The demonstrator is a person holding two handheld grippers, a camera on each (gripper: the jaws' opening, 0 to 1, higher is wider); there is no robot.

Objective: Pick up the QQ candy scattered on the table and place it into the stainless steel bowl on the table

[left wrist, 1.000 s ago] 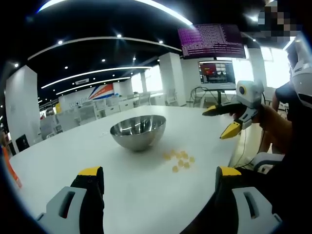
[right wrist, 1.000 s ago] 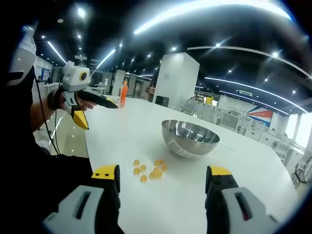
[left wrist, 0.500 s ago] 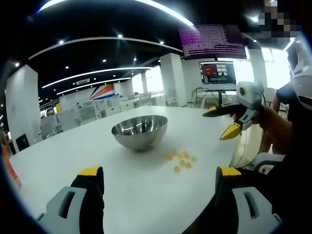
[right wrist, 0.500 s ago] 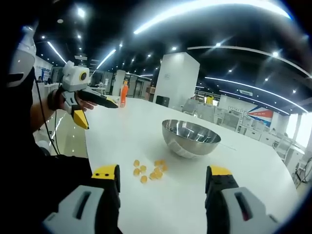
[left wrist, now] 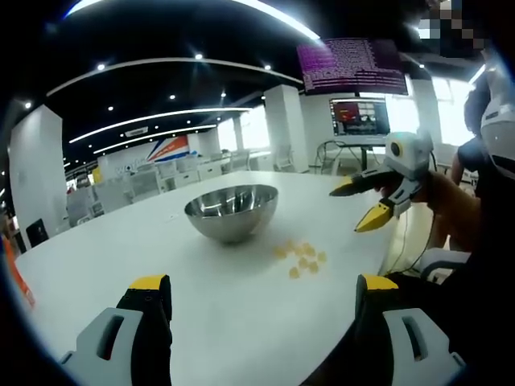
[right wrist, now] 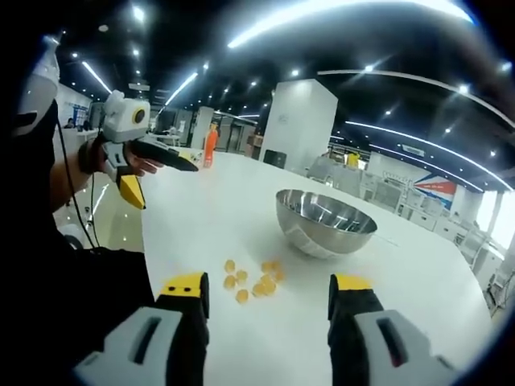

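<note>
Pre-grasp, nothing picked yet. QQ candy (right wrist: 253, 281) lies in a small loose cluster on the white table (right wrist: 217, 209), just beside the stainless steel bowl (right wrist: 326, 223), on the person's side of it; the bowl looks empty as far as its inside shows. Left gripper (left wrist: 261, 301) jaws spread wide, holding nothing, raised above the table short of the candy. Right gripper (right wrist: 265, 297) also wide open and empty, with the cluster sitting just above the gap between its jaws. Judged next move: lower one gripper onto a single candy at the cluster's edge, pinch gently, then carry it over the bowl rim.
</note>
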